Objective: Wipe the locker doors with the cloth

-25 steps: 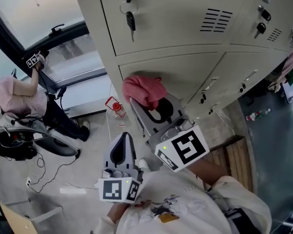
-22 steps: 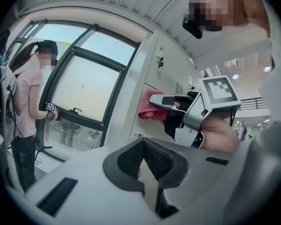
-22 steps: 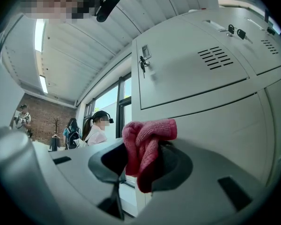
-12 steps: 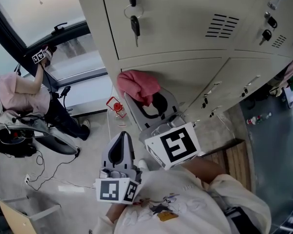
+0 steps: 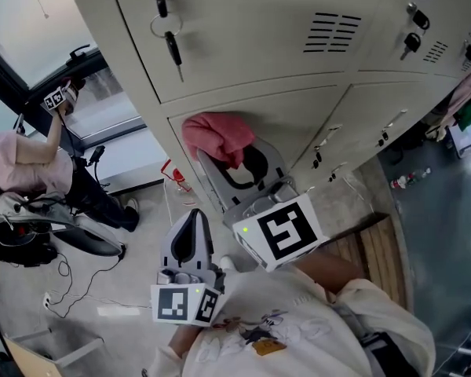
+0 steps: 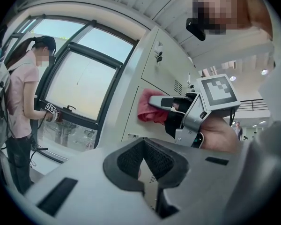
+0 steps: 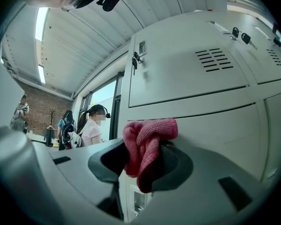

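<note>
Fuzzy pink cloth [image 7: 147, 146] against smooth, matt painted metal locker doors [image 5: 298, 124].

**Cloth** [image 7: 147, 146]: pink-red terry fabric, bunched into folds. It is clamped between the jaws of the right gripper [image 7: 143, 165], and a crumpled lobe projects past the tips. It sits at the upper left corner of the lower locker door [image 5: 298, 120], just below the seam. Contact with the panel cannot be confirmed.

**Locker doors**: pale beige metal, all closed. The upper locker door [image 5: 251, 38] has louvre slots at the right and a key [image 5: 173, 49] hanging from the lock at the left.
</note>
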A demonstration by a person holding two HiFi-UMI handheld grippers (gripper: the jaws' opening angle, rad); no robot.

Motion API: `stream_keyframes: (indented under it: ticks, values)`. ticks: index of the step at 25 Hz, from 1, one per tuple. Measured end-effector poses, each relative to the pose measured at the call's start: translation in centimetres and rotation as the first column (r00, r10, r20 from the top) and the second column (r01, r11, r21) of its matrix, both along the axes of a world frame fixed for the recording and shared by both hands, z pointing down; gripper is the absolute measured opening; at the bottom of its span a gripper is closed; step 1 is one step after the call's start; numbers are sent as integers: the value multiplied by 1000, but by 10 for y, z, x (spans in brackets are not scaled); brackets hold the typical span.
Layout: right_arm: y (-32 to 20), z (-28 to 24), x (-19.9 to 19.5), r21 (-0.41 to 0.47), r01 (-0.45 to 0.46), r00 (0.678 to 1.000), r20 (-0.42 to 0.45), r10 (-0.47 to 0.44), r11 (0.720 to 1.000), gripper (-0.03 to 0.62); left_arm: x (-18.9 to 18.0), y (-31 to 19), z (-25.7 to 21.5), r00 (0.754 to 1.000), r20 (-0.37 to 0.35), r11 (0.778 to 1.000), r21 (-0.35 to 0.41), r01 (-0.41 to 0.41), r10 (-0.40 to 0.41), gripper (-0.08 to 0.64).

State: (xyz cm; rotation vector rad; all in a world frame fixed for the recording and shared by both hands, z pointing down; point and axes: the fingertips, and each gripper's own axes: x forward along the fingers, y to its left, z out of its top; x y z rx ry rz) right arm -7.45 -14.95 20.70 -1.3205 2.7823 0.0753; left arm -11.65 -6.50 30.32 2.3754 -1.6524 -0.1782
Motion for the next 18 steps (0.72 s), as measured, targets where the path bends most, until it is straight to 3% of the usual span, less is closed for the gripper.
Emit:
stream_keyframes:
  ticks: [18]
  values:
    - [-18,0,90,2,-156,988,9,156,988,156,49,-11,5,994,-1,994,-15,-107,107,5]
